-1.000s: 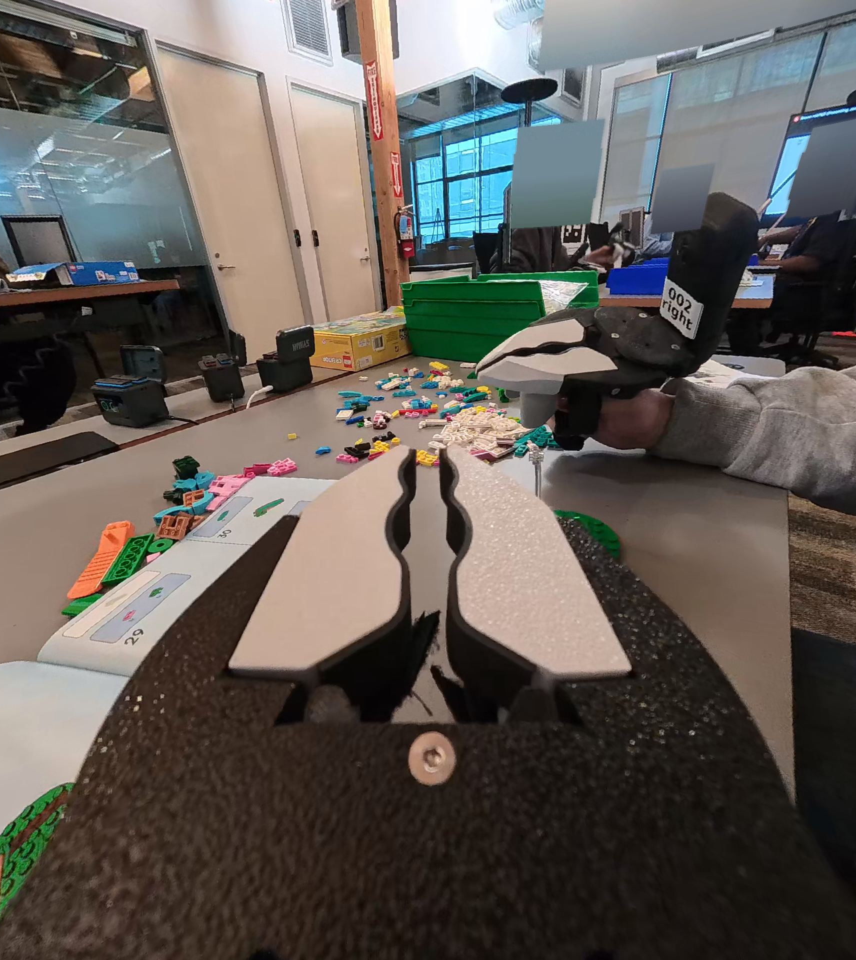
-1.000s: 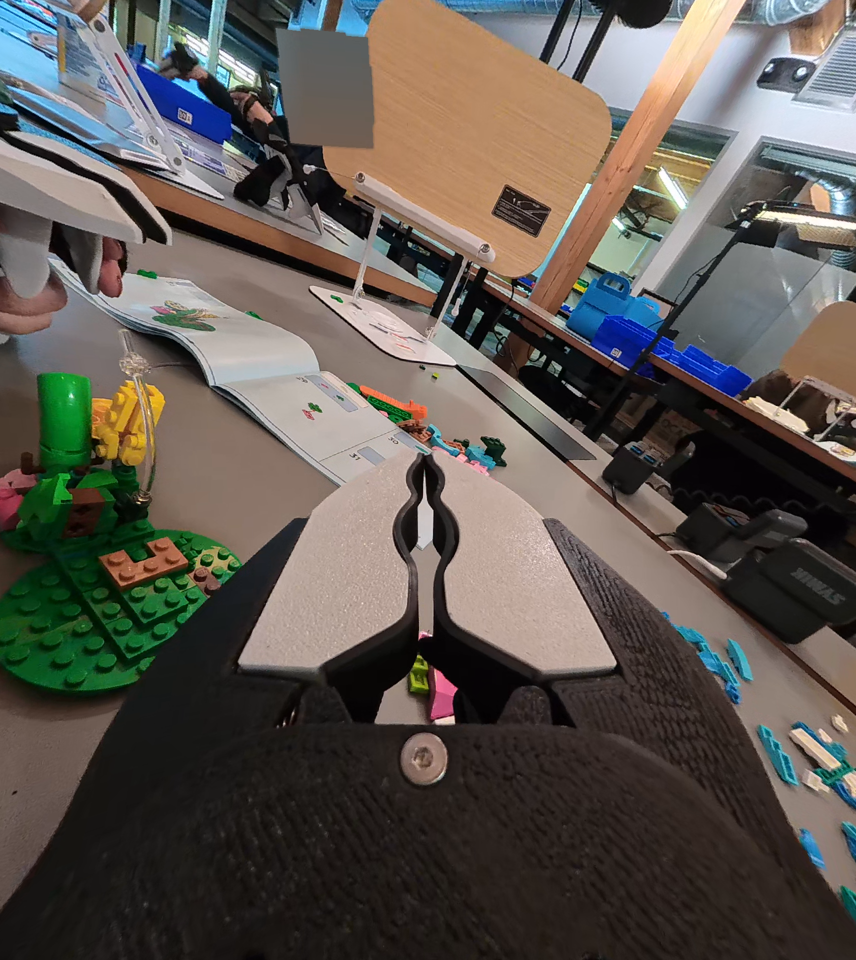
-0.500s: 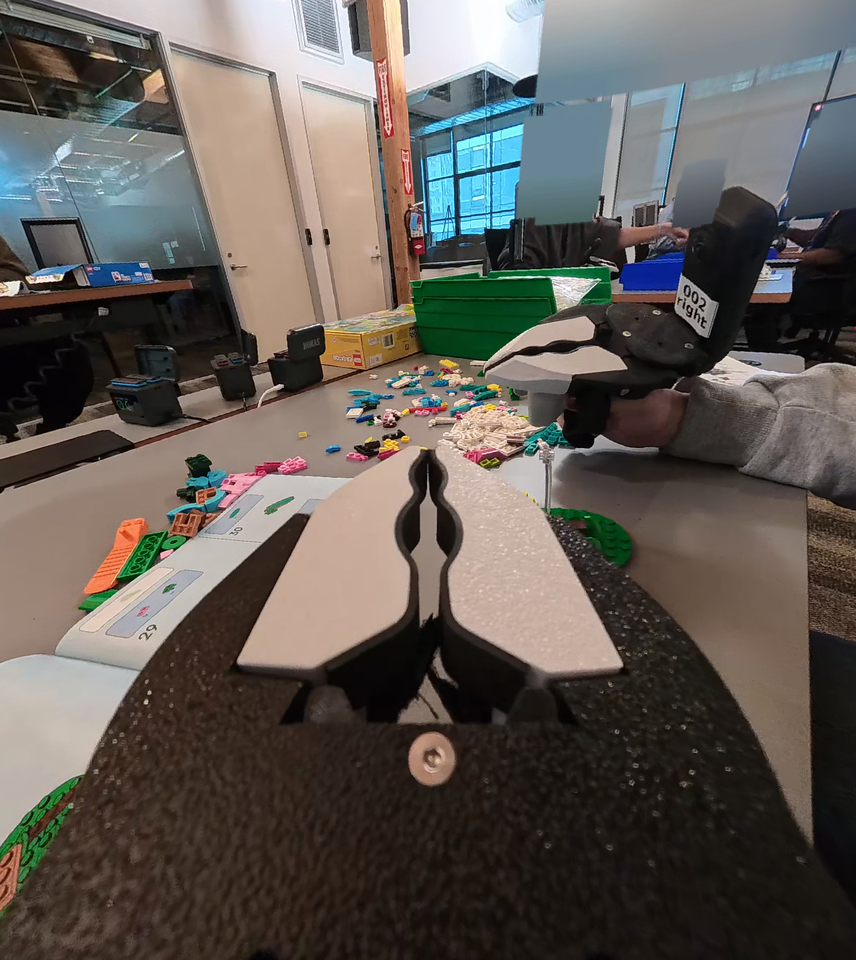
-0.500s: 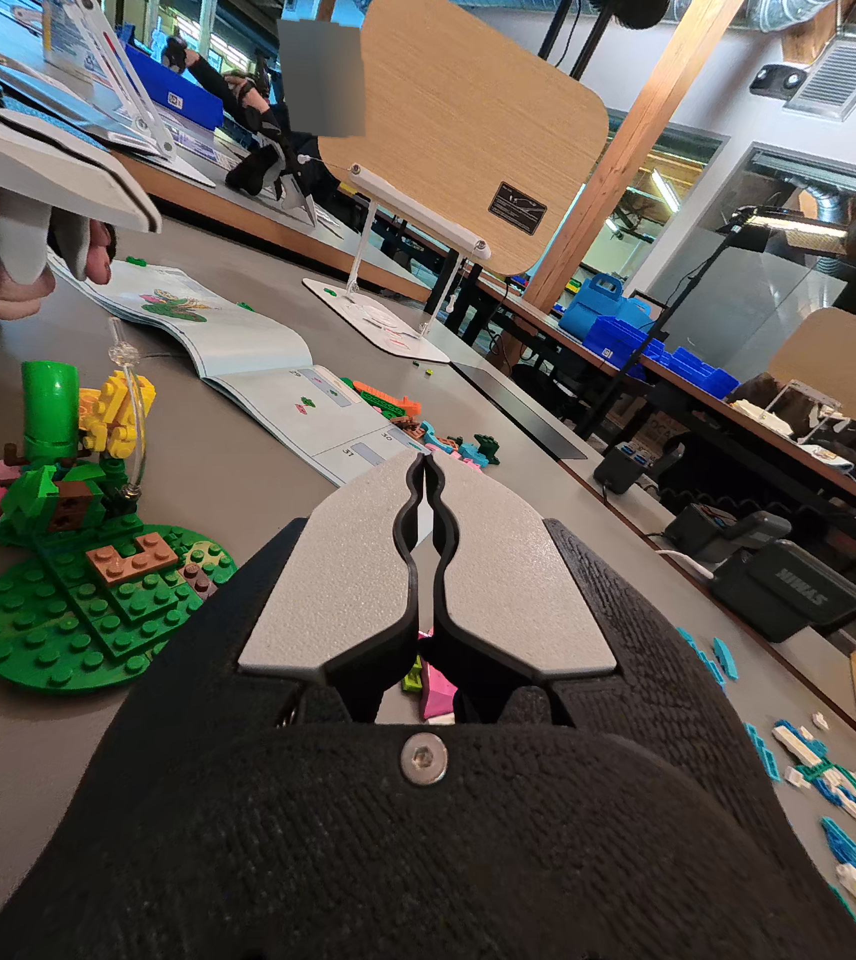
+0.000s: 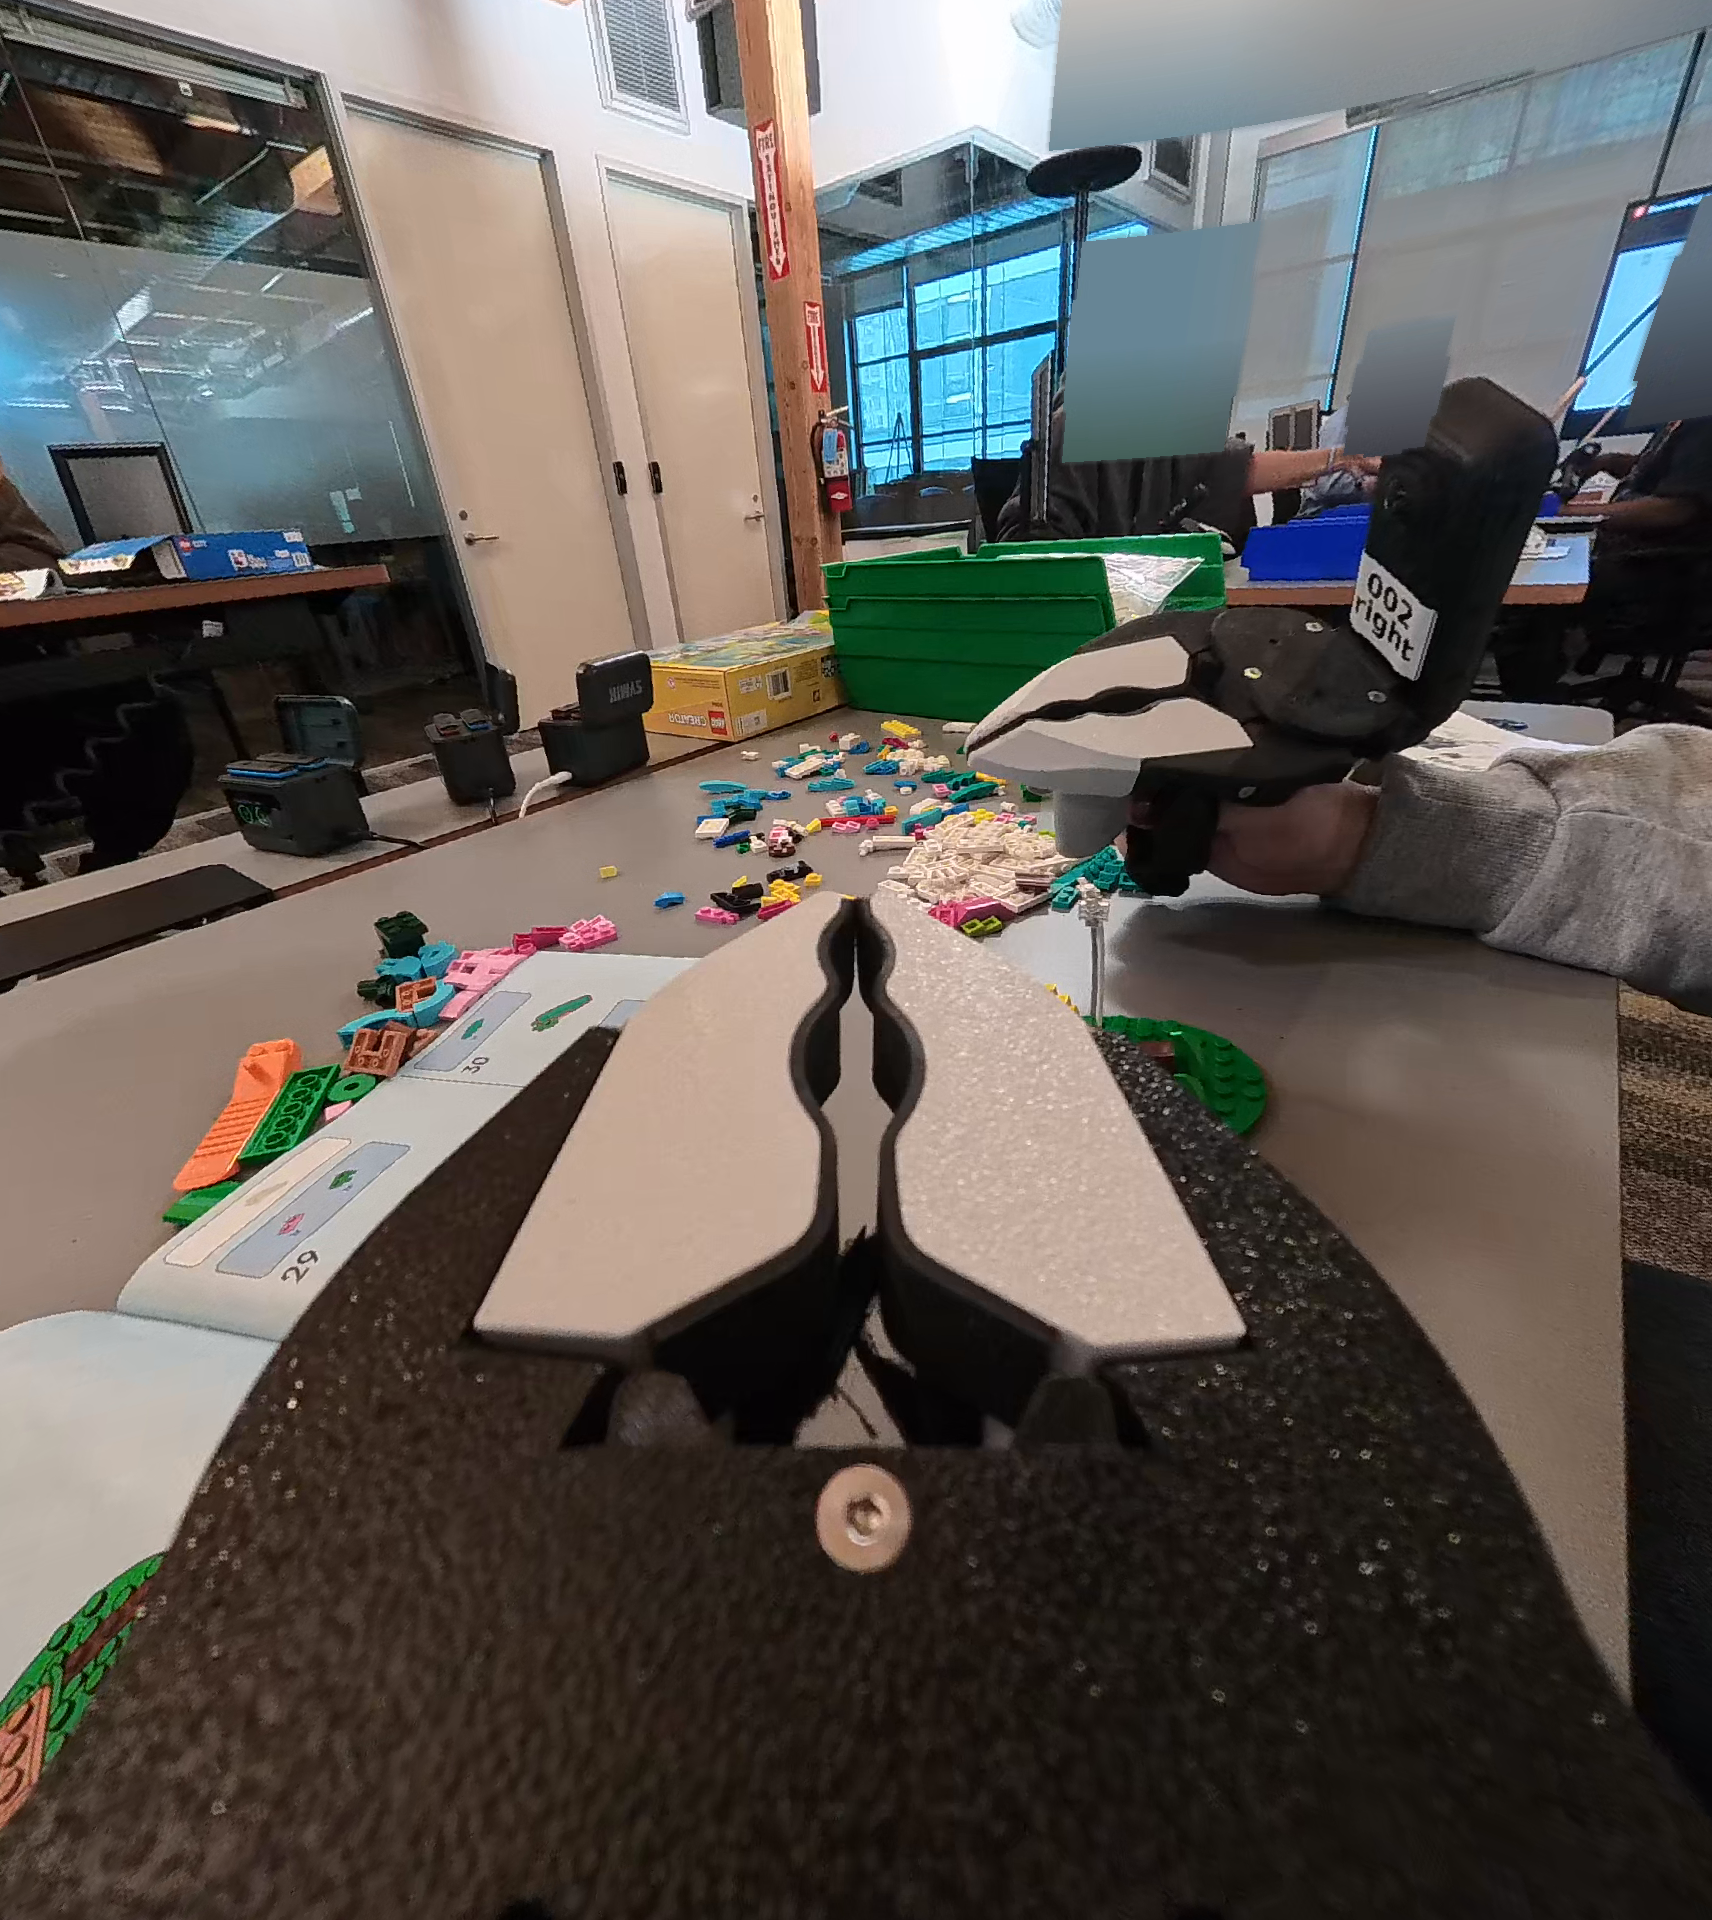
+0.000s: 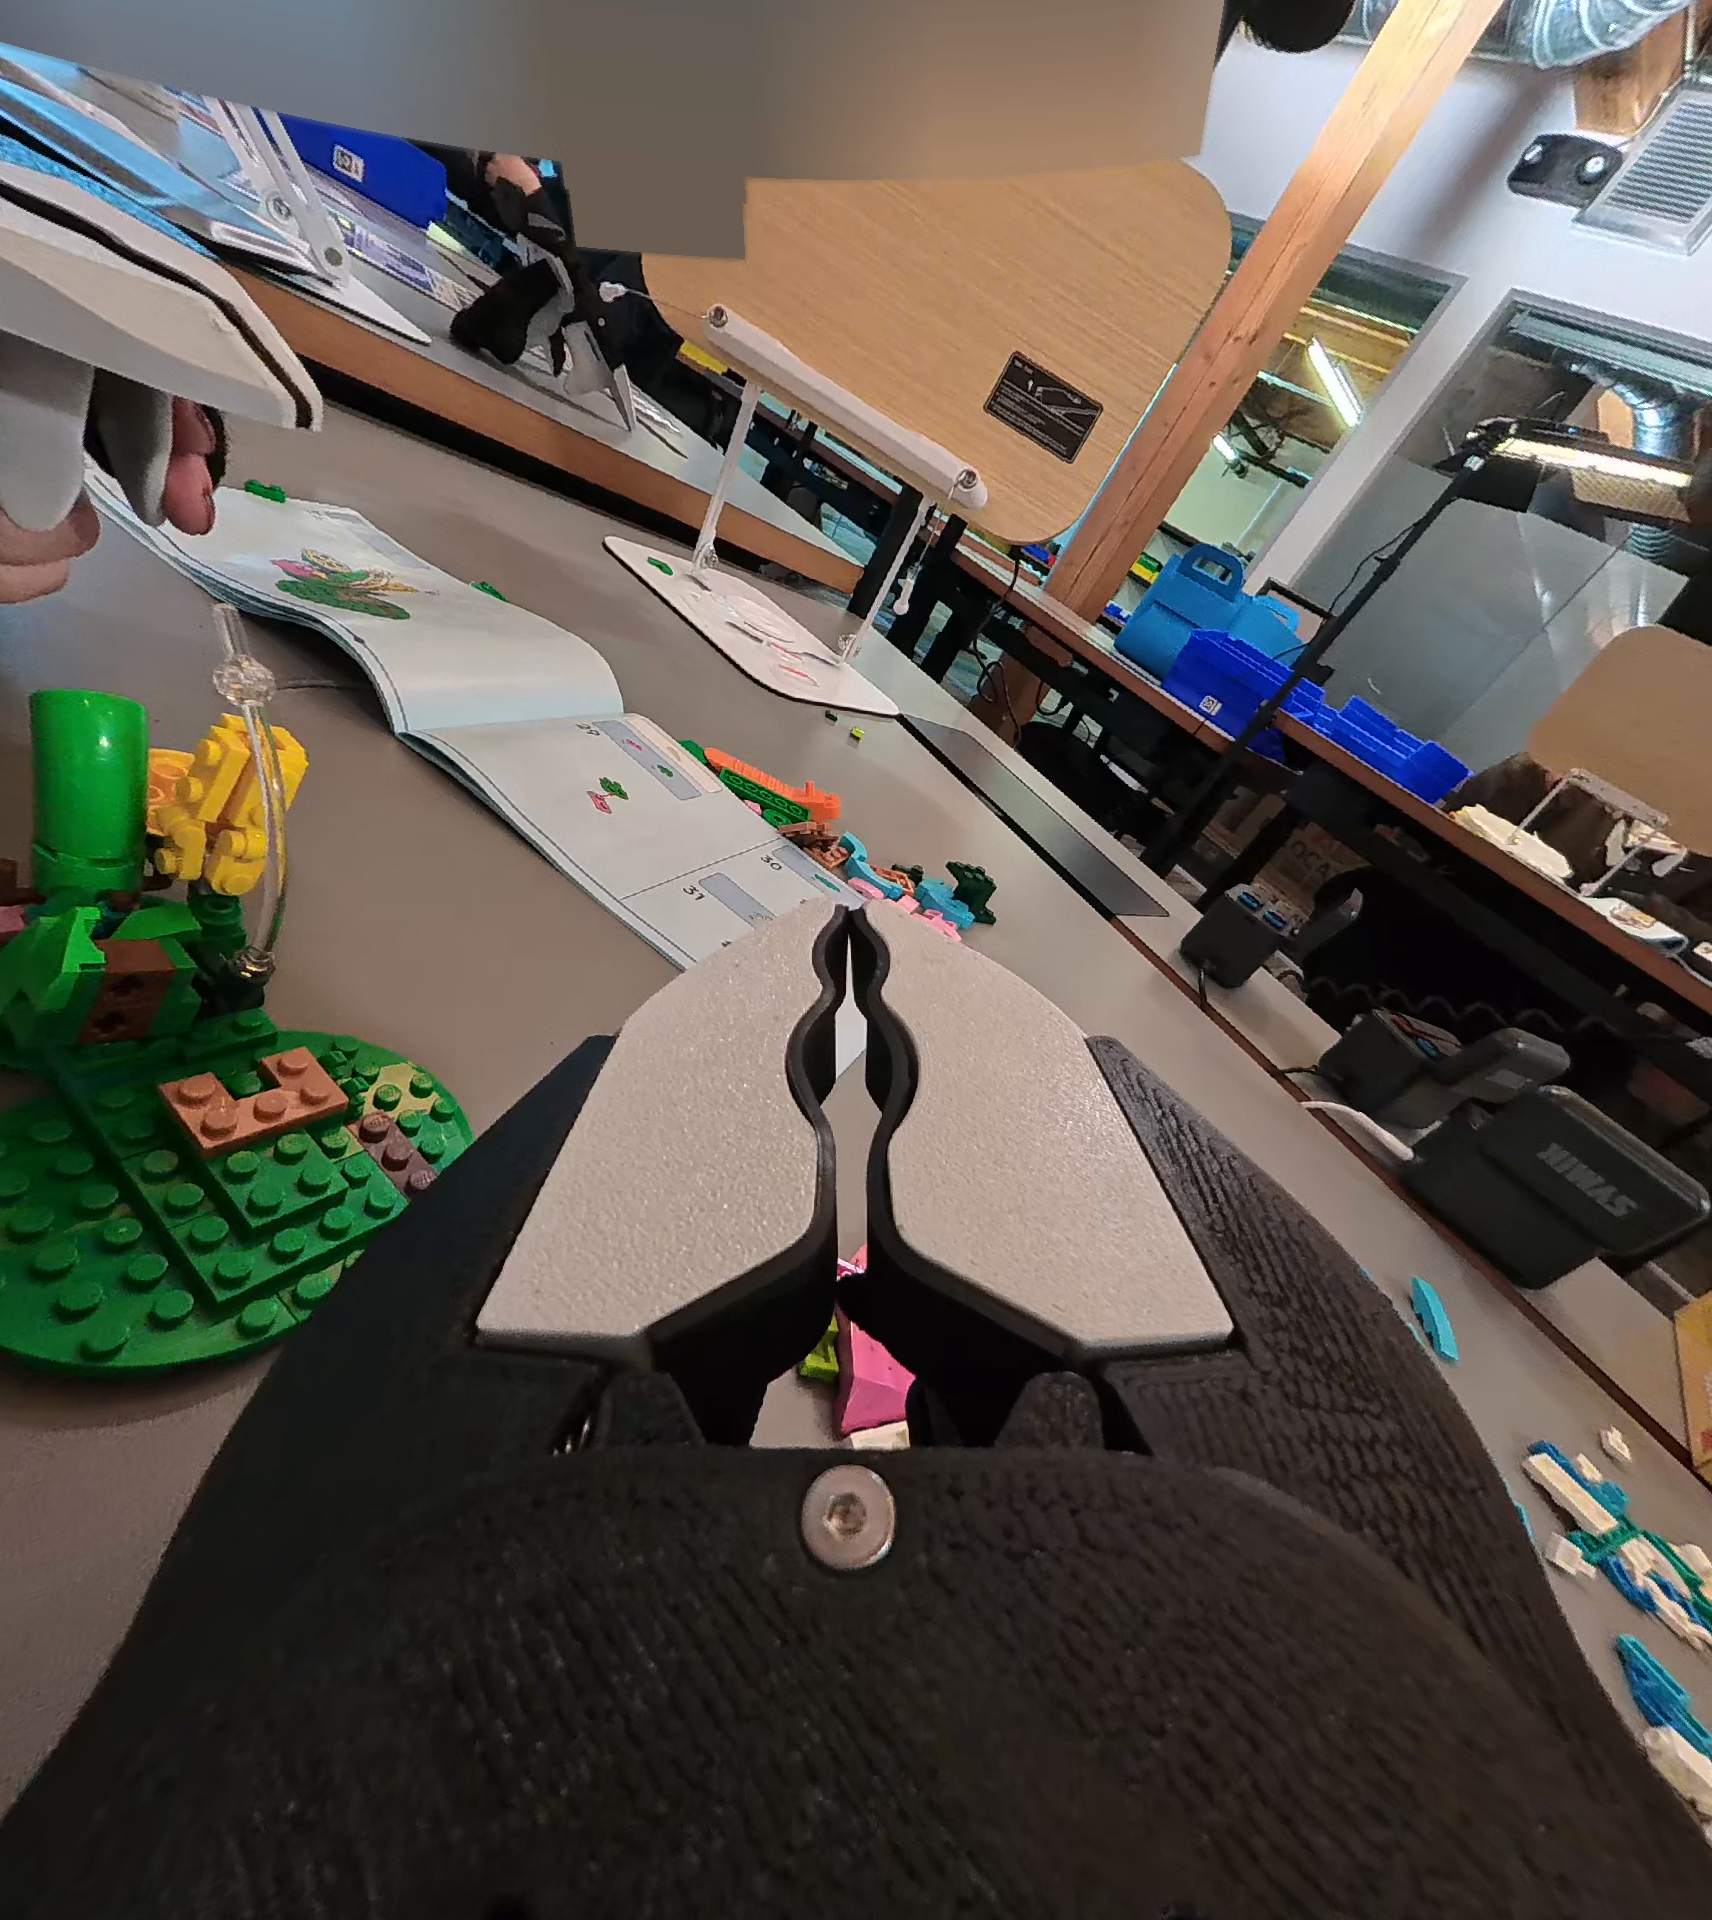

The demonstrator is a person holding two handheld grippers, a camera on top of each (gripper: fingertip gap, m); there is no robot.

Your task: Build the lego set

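The brick model point(image 6: 156, 1091), a round green base carrying a green cylinder, yellow bricks and a clear curved rod, stands on the grey tabletop point(image 6: 478, 966) at the left of the right wrist view, well clear of both grippers. We see studs on its base still bare and many loose pieces unused, so by our reckoning the build is partly made and far from finished.

Going rightward in that view, the open instruction booklet point(image 6: 478, 665) lies behind the model, with an orange tool and small coloured pieces point(image 6: 893, 873) at its far corner. Our right gripper point(image 6: 847, 920) has its fingertips pressed together on nothing, hovering above the tabletop near the booklet's edge.

In the left wrist view, our left gripper point(image 5: 857, 909) is likewise closed and empty above the booklet point(image 5: 332, 1195). Beyond it lies a scatter of white and coloured bricks point(image 5: 977, 862), and farther right the right gripper point(image 5: 977, 732) is held above that pile.
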